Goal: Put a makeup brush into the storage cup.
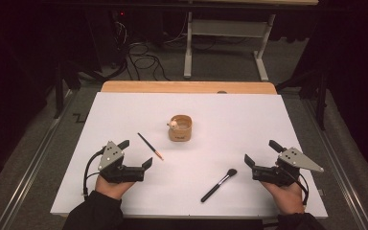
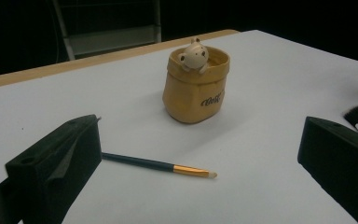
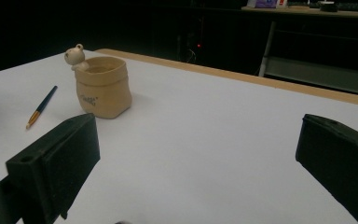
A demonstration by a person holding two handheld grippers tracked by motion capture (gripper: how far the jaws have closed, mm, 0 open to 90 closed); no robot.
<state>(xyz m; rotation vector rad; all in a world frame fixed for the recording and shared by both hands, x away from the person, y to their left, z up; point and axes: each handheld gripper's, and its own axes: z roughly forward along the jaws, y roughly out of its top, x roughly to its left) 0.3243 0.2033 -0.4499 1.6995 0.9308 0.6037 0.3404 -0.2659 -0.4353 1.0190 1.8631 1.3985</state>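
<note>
Lying apart: thin brush (image 1: pixel 150 146) beside released left claw (image 1: pixel 135 153); right claw (image 1: pixel 259 152) released.

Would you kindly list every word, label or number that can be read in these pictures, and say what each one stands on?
One dark script word on the front of the tan pot: it cannot be read for sure in the left gripper view, and is too blurred in the right gripper view.
The thin brush and the makeup brush: no lettering shows.
The white table sheet: no print shows.
</note>
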